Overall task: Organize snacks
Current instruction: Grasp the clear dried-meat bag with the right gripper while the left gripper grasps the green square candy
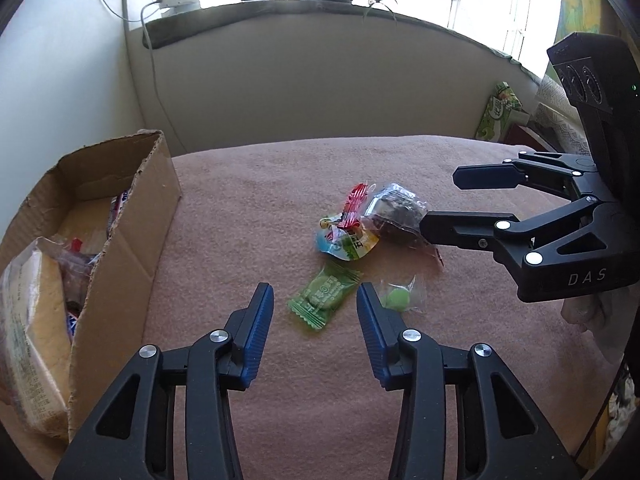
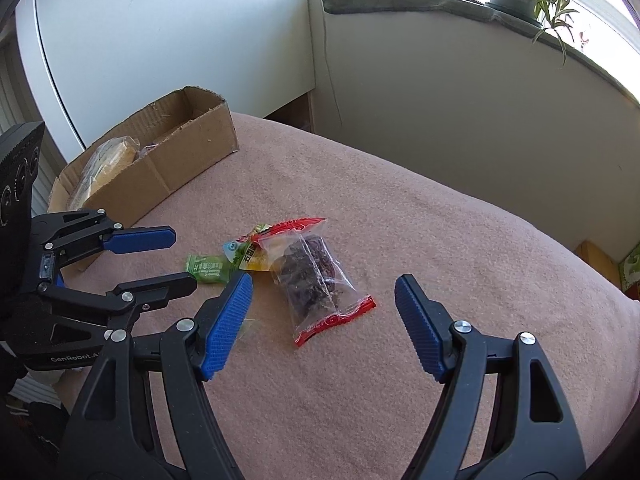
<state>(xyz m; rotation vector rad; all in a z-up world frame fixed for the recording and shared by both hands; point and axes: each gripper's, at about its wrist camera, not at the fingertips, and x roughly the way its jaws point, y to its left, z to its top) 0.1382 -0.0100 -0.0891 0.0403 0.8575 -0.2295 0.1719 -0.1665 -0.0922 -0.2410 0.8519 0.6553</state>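
I run both claws released. The left gripper (image 1: 315, 300) stands with its jaws apart and empty, blue ribbed pads facing inward, tips low over the pink fleece blanket (image 1: 280, 184). The green foil-wrapped snack packet (image 1: 323, 297) lies flat on the blanket just ahead of the gap between the pads, untouched; I judge that this alignment prepares a straight pinch across its short width.

The right gripper (image 2: 324, 300) is likewise spread wide and holds nothing. It frames the clear plastic pouch of dark dried fruit with red sealed ends (image 2: 320, 280), which rests on the blanket between and slightly beyond its fingertips.

Relative to the green packet: the multicoloured sachet (image 1: 347, 240) lies just behind it and overlaps the pouch; a small clear wrapper holding a green sweet (image 1: 398, 298) lies just to its right, beside the left gripper's right pad. The torn open-topped cardboard box (image 1: 132, 248) stands well to its left and already contains several wrapped snacks, so I judge it to be the destination.

Both grippers pitch forward and downward, converging on the cluster from adjacent sides.
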